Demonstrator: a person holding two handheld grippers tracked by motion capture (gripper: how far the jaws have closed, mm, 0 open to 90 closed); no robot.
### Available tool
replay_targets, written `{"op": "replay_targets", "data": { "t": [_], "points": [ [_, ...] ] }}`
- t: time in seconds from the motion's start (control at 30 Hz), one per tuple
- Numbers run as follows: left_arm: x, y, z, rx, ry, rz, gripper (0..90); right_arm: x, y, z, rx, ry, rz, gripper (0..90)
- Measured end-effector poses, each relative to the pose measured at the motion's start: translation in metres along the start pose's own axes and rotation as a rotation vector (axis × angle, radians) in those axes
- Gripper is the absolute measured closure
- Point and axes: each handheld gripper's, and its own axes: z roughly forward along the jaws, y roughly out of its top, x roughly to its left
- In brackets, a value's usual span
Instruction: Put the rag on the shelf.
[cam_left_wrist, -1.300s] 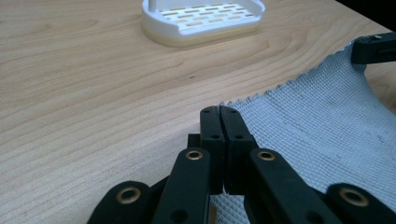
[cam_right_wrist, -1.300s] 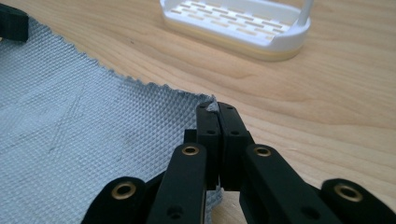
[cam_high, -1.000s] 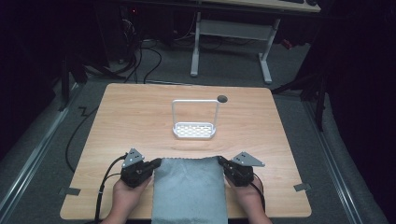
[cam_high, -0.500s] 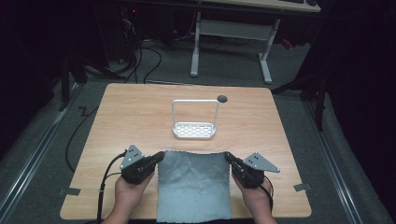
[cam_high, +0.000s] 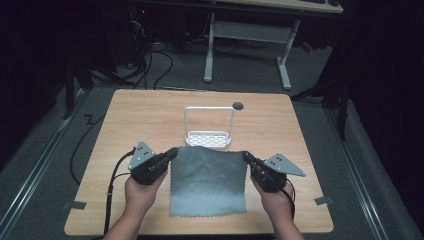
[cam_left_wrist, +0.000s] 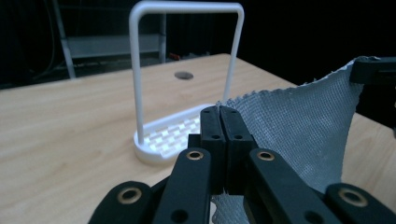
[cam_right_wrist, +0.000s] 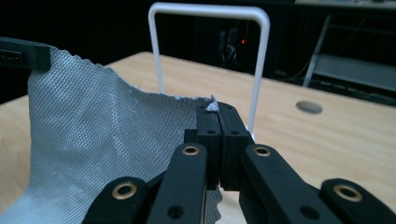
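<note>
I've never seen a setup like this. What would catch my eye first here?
Probably the grey cloth, stretched at the table's near edge between two hand-held black grippers: the left gripper and the right gripper each pinch one far corner, lifting that edge. Just behind it stands a white rack with a tall hoop, near the middle of the wooden table.

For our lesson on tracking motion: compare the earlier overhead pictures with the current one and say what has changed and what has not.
Both grippers, left and right, have carried the grey cloth forward, away from the person; its far edge now reaches the base of the white rack. Both were already shut on its far corners and remain so. The rack and the table have not moved.
</note>
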Motion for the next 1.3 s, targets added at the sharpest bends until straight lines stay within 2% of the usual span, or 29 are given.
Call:
{"op": "replay_targets", "data": {
  "t": [0.03,0.07,0.1,0.23,0.27,0.33,0.53,0.6,0.77,0.93,0.97,1.0,1.03,1.27,1.3],
  "points": [
    [0.002,0.009,-0.002,-0.028,0.001,0.002,89.5,-0.002,0.007,-0.001,-0.023,-0.004,0.002,89.8],
    [0.002,0.009,-0.002,-0.028,0.001,0.002,89.5,-0.002,0.007,-0.001,-0.023,-0.004,0.002,89.8],
    [0.003,0.017,-0.002,-0.046,0.003,0.013,89.5,-0.004,0.016,-0.001,-0.045,-0.006,-0.004,89.8],
    [0.004,0.029,-0.002,-0.066,0.008,0.039,89.5,-0.008,0.03,-0.002,-0.078,-0.003,-0.003,89.8],
    [0.005,0.036,-0.002,-0.076,0.012,0.045,89.5,-0.009,0.04,-0.002,-0.097,-0.004,0.001,89.8],
    [0.008,0.042,-0.002,-0.086,0.009,0.038,89.5,-0.012,0.05,-0.002,-0.116,-0.002,-0.006,89.8],
    [0.013,0.056,-0.002,-0.119,0.017,0.051,89.6,-0.014,0.067,-0.001,-0.148,-0.003,-0.012,89.7],
    [0.016,0.066,-0.003,-0.143,0.019,0.05,89.6,-0.015,0.075,0.001,-0.16,-0.004,-0.01,89.7],
    [0.019,0.079,-0.002,-0.159,0.028,0.077,89.7,-0.016,0.085,0.002,-0.175,-0.005,-0.011,89.7],
    [0.029,0.09,0.007,-0.165,0.027,0.091,89.6,-0.024,0.097,0.013,-0.174,-0.022,-0.021,89.7],
    [0.033,0.094,0.013,-0.155,0.041,0.112,89.7,-0.025,0.098,0.015,-0.174,-0.025,-0.02,89.7],
    [0.033,0.094,0.013,-0.155,0.041,0.112,89.6,-0.025,0.098,0.015,-0.174,-0.025,-0.02,89.7],
    [0.039,0.098,0.02,-0.143,0.048,0.121,89.6,-0.029,0.102,0.022,-0.173,-0.03,-0.014,89.7],
    [0.055,0.108,0.038,-0.129,0.073,0.117,89.6,-0.039,0.115,0.042,-0.175,-0.038,-0.003,89.7],
    [0.062,0.11,0.044,-0.132,0.086,0.111,89.6,-0.042,0.12,0.052,-0.169,-0.04,-0.006,89.8]
  ]
}}
